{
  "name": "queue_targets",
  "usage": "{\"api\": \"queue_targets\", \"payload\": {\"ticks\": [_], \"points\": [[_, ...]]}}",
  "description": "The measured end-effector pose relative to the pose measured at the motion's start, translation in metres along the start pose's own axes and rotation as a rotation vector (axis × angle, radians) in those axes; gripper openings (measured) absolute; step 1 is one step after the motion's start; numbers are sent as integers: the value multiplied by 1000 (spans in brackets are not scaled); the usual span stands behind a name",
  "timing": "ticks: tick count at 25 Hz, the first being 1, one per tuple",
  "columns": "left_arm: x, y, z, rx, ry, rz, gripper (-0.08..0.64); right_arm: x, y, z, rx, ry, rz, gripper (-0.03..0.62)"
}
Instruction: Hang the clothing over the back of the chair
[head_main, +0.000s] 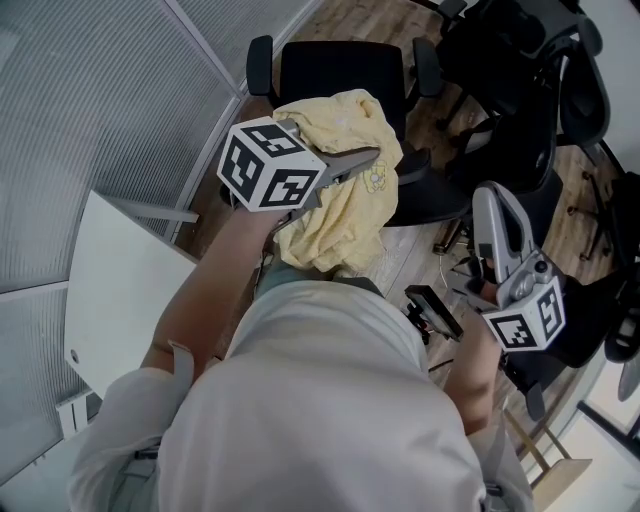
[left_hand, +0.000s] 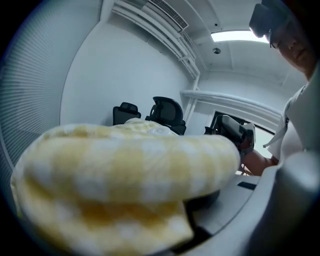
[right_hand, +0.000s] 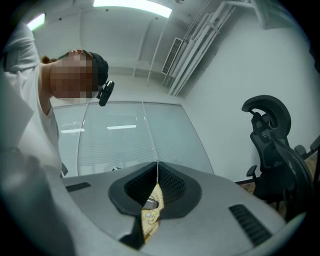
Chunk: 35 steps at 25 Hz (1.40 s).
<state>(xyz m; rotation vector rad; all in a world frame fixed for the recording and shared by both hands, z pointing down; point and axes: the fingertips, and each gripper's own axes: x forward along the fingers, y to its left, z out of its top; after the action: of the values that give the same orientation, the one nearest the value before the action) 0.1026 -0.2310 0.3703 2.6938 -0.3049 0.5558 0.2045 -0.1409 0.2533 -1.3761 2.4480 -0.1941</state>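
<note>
A pale yellow checked garment (head_main: 340, 205) hangs in folds over the back of a black office chair (head_main: 335, 70) just in front of me. My left gripper (head_main: 365, 157) lies on top of it and points right. In the left gripper view a thick roll of the clothing (left_hand: 125, 170) lies between the jaws. A dark gap separates it from the right finger (left_hand: 260, 200), so the jaws are open. My right gripper (head_main: 494, 203) points upward, off to the right and away from the chair. Its jaws (right_hand: 157, 167) are shut, and a sliver of yellow printed material shows in the slit.
Several more black office chairs (head_main: 520, 70) crowd the upper right, one close to the right gripper (right_hand: 272, 145). A white desk panel (head_main: 110, 300) and a blind-covered glass wall (head_main: 100, 120) stand at my left. The floor is wood.
</note>
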Motion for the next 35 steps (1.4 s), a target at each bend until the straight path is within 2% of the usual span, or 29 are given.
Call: {"api": "queue_targets", "payload": {"ticks": [4, 11, 12, 14, 17, 22, 26, 31, 35], "points": [[2, -3, -1, -7, 10, -2, 152, 4, 5, -13, -29, 69, 10, 21], [2, -3, -2, 9, 5, 6, 155, 41, 12, -58, -36, 265, 132, 27], [2, -3, -2, 13, 6, 8, 155, 49, 15, -60, -46, 283, 160, 41], [2, -3, -2, 19, 6, 12, 155, 66, 24, -64, -51, 309, 238, 113], [3, -4, -2, 29, 6, 22, 155, 90, 35, -71, -55, 356, 337, 146], [2, -5, -3, 45, 5, 37, 155, 116, 50, -93, -142, 472, 437, 191], [1, -5, -2, 38, -2, 39, 156, 121, 54, -97, -242, 509, 467, 196], [0, -4, -3, 36, -9, 43, 158, 124, 56, -98, -298, 534, 492, 198], [2, -6, -3, 45, 1, 41, 158, 129, 56, -87, -295, 498, 487, 207]]}}
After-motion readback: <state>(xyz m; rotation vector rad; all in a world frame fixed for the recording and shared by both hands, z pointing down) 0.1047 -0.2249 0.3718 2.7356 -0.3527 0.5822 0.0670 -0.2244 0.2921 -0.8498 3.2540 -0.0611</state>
